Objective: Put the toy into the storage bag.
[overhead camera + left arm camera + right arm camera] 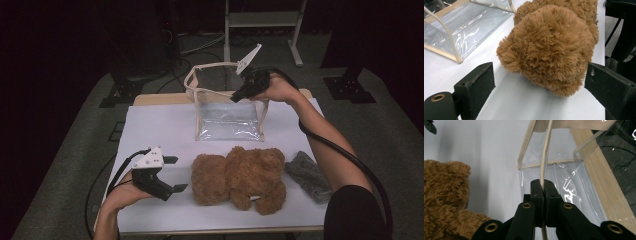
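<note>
- Left gripper [170,174]: at the near left of the surface [150,125], jaws wide apart, nothing between them, aimed at the bear's head; in the left gripper view the head sits between the two jaws but apart from both.
- Teddy bear [240,177]: brown plush, lying on its side at near centre of the surface, head toward the left, just right of the left gripper. Looks soft, light and squashy; the fur will give under the pads, so a shallow pinch may slip. Best hold is probably deep across the head or the torso, not a limb.
- Clear bag [227,120]: transparent plastic with beige trim, standing just beyond the bear at far centre, mouth up. Thin, floppy film, likely slippery; walls sag unless held. The fabric trim or handle is the sure place to grip.
- Right gripper [235,98]: at the far side, over the bag's right top edge, jaws closed tight on the beige strap [544,167], holding the mouth up and open.
- Grey cloth [307,175]: fuzzy, lying at near right, just beside the bear's feet, untouched.
</note>
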Demonstrator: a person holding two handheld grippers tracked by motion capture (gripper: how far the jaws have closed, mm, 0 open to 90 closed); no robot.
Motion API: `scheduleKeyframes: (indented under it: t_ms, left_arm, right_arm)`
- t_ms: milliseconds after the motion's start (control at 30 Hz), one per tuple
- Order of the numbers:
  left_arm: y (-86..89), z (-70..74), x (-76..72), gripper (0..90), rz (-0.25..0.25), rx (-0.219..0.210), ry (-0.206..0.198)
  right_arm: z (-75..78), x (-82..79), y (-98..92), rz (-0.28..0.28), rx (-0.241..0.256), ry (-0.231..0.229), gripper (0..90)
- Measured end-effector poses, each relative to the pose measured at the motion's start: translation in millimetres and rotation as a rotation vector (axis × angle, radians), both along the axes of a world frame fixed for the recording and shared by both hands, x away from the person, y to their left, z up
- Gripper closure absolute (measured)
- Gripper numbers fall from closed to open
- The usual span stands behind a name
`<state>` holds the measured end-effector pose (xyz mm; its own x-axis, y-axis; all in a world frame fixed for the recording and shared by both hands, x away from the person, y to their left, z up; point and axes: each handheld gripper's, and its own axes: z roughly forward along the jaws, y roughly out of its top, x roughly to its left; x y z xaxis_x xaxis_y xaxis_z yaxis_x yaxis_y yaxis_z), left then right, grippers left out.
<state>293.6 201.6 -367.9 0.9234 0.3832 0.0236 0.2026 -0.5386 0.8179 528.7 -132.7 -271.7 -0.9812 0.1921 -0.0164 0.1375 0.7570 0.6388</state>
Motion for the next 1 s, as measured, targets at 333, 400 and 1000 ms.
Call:
scheduleKeyframes:
  t_ms: [333, 400, 1000]
  left_arm:
    - [-0.5, -2.0, 2.2, 8.2, -0.005, 0.001, 0.012]
    - [-1.4, -1.6, 2.3, 8.2, -0.01, -0.007, 0.012]
    - [-4.7, -1.4, 1.4, 8.2, -0.029, 0.001, 0.013]
  right_arm:
    - [0.6, -24.0, -10.0, 0.034, -0.002, 0.012, 87.2]
    - [0.4, -31.3, -12.7, 0.036, 0.0, 0.009, 87.2]
    - [-1.4, -91.1, -21.7, 0.101, 0.005, 0.015, 87.2]
